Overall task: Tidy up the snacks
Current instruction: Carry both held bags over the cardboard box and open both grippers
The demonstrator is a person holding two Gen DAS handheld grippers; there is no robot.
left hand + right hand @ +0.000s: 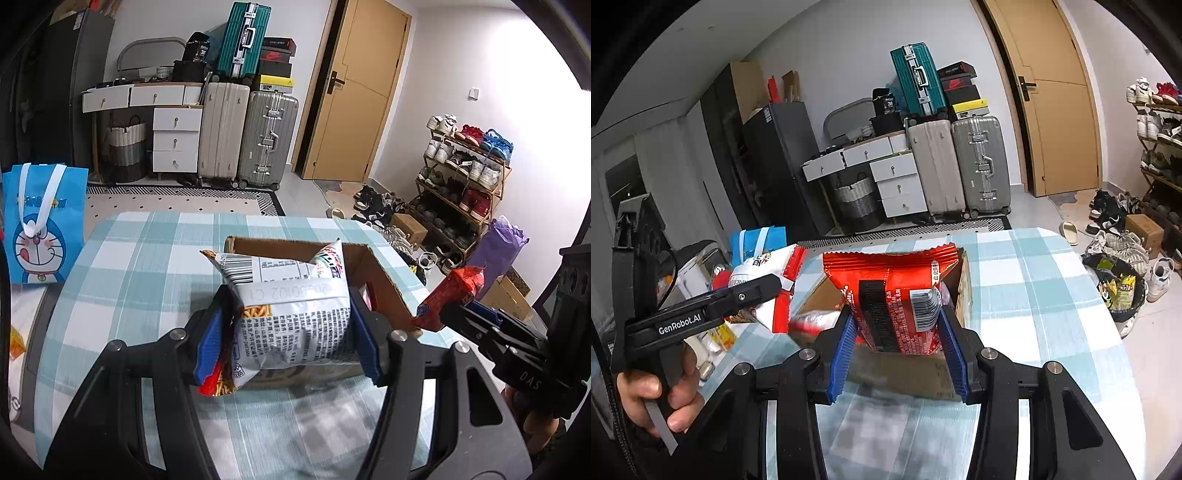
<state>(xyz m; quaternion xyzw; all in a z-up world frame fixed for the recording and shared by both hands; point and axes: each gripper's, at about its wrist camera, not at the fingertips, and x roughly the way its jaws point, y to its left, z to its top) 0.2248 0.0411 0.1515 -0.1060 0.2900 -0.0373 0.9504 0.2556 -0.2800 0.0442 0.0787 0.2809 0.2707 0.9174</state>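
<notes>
My left gripper (pixel 288 332) is shut on a silver-white snack bag (pixel 291 306) and holds it over the near-left side of an open cardboard box (pixel 384 284) on the checked tablecloth. My right gripper (pixel 897 332) is shut on a red snack bag (pixel 894 291) and holds it above the same box (pixel 962 291). The red bag also shows at the right of the left wrist view (pixel 450 299). The white bag shows at the left of the right wrist view (pixel 768 288). Something red and white lies inside the box.
A blue Doraemon bag (pixel 40 225) stands left of the table (pixel 147 266). Suitcases (pixel 247 136), white drawers and a door are at the back. A shoe rack (pixel 465 177) and a purple bag stand on the right. A bin (pixel 1123 295) sits by the table's right edge.
</notes>
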